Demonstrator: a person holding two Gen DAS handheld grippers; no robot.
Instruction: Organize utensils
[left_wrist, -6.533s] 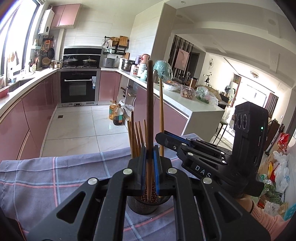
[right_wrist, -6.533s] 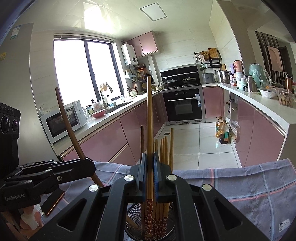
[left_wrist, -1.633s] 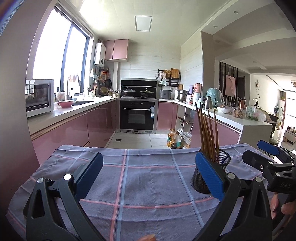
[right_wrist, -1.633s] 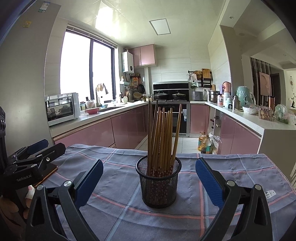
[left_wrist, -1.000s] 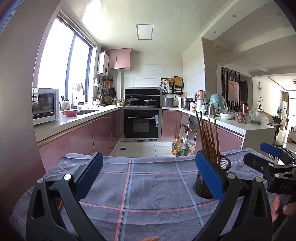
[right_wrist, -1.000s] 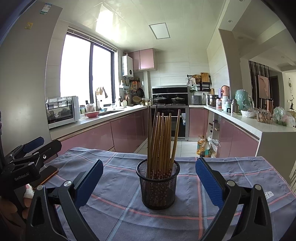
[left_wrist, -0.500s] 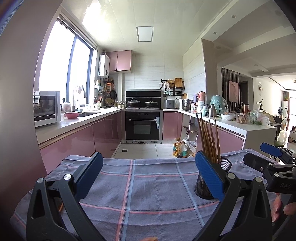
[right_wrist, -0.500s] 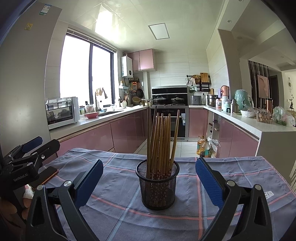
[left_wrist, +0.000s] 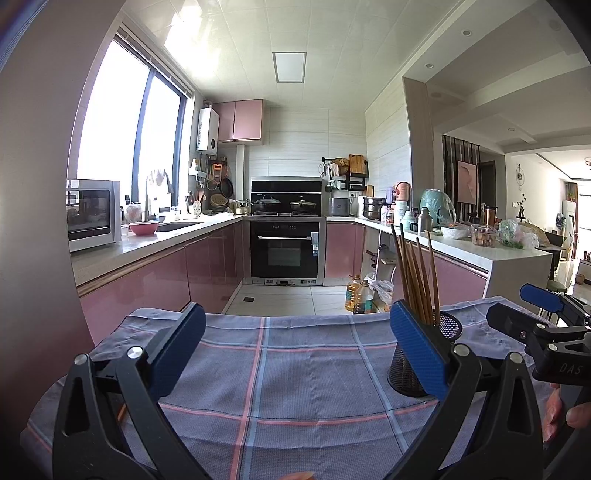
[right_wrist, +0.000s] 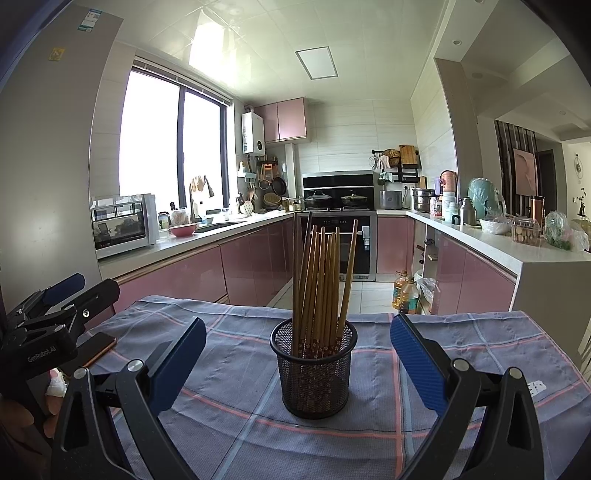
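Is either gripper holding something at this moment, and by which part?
Nothing is held. The left gripper and right gripper are both open and empty; the chopsticks stand in the mesh holder.

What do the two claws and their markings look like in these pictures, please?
Both are black plastic frames with cut-out openings and silver screws, each finger faced with a blue textured pad. The left claw, seen from the right wrist view, bears white "GenRobot.AI" lettering; the right claw, seen from the left wrist view, reads "DAS". No cables or sleeves show.
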